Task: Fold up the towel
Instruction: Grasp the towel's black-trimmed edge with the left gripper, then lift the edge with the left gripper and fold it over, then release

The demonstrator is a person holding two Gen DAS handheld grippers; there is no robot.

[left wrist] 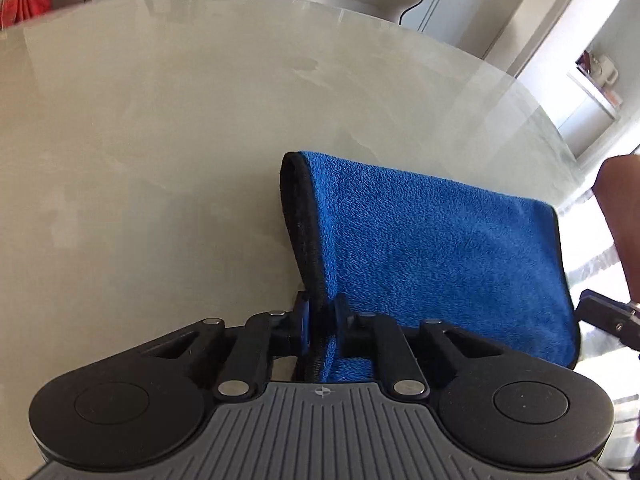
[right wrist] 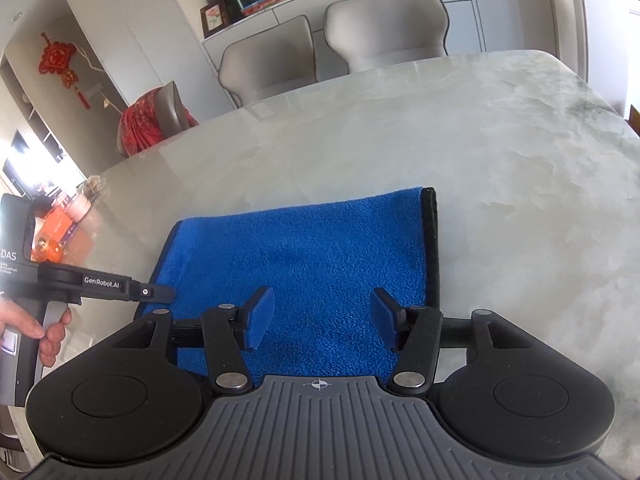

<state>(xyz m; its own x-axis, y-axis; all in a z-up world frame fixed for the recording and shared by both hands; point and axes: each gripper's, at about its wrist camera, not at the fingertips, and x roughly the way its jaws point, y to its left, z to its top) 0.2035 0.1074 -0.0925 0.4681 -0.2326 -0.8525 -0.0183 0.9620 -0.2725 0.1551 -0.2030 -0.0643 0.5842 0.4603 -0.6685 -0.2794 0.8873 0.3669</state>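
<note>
The pale, glossy marble-look table (right wrist: 500, 152) carries the blue plush microfibre towel with black edging (right wrist: 304, 256), which lies near its front edge. The towel appears already doubled over, with a rolled fold at its far edge, so at least one fold looks done and probably another remains. The left gripper (left wrist: 320, 320) has its jaws closed on the towel's near left black-trimmed edge. The right gripper (right wrist: 322, 324) hovers over the towel's near side, jaws spread apart and holding nothing.
</note>
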